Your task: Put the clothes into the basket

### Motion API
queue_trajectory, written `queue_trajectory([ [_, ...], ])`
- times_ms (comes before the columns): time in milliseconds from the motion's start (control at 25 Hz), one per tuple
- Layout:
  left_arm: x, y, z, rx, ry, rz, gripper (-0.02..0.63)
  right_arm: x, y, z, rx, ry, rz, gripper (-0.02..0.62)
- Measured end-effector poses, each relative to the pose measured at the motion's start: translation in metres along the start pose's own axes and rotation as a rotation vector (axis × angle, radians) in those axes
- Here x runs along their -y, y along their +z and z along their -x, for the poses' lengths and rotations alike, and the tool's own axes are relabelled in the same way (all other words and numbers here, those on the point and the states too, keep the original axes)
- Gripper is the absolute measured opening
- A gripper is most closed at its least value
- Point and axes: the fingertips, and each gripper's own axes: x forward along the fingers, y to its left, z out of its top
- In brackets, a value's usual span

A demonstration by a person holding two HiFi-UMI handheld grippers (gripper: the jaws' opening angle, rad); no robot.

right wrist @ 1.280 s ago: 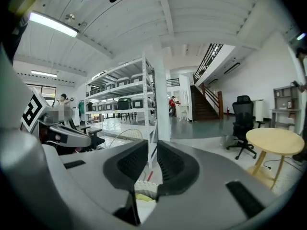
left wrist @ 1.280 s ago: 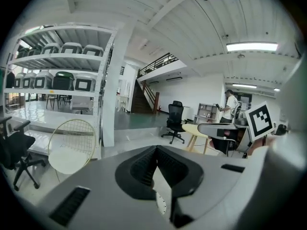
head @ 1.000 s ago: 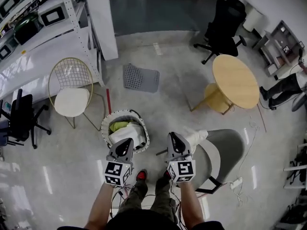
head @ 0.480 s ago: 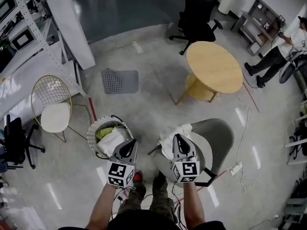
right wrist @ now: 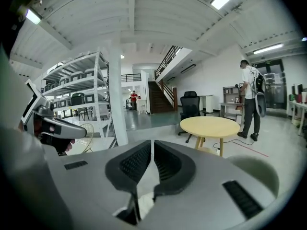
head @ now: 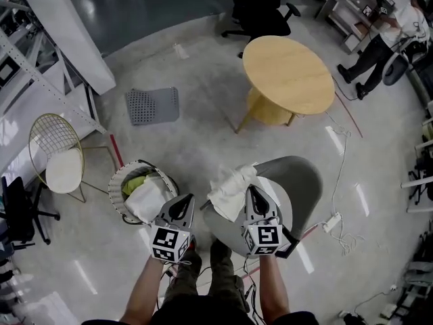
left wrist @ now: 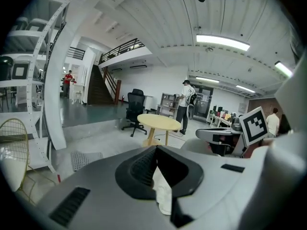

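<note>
A round white basket (head: 120, 181) stands on the floor at the lower left and holds white and green clothes (head: 145, 196). A crumpled white cloth (head: 230, 188) lies on the grey chair (head: 304, 181) to its right. My left gripper (head: 187, 200) hangs over bare floor between basket and chair. In the left gripper view its jaws (left wrist: 156, 148) meet at the tips, with a white strip showing in the gap below. My right gripper (head: 251, 189) sits over the white cloth, jaws together (right wrist: 152, 142). I cannot tell if it pinches the cloth.
A round wooden table (head: 287, 70) stands beyond the grey chair, a black office chair (head: 260, 9) behind it. A gold wire chair (head: 57, 161) and metal shelving (head: 40, 66) are at the left, a grey perforated mat (head: 152, 105) on the floor. Cables and a power strip (head: 331, 222) lie at the right.
Both grippers have swung right, away from the basket and toward the grey chair. The right gripper's tips now lie over the white cloth. Both jaws look unchanged.
</note>
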Motion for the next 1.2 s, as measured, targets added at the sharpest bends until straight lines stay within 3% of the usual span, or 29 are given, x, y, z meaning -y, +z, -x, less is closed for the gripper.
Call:
queue_trajectory([
  [640,0.019,-0.069,-0.095,-0.137,0.016,0.050,0.007,0.065,-0.122,-0.048,-0.203,0.056,-0.067,0.043],
  [920,0.015,-0.109,-0.113,-0.195,0.041,0.086,0.008,0.069,-0.166,-0.072,-0.261,0.103,-0.068,0.043],
  [1200,0.015,-0.123,-0.126,-0.219,0.057,0.110,0.007,0.070,-0.195,-0.091,-0.321,0.160,-0.077,0.045],
])
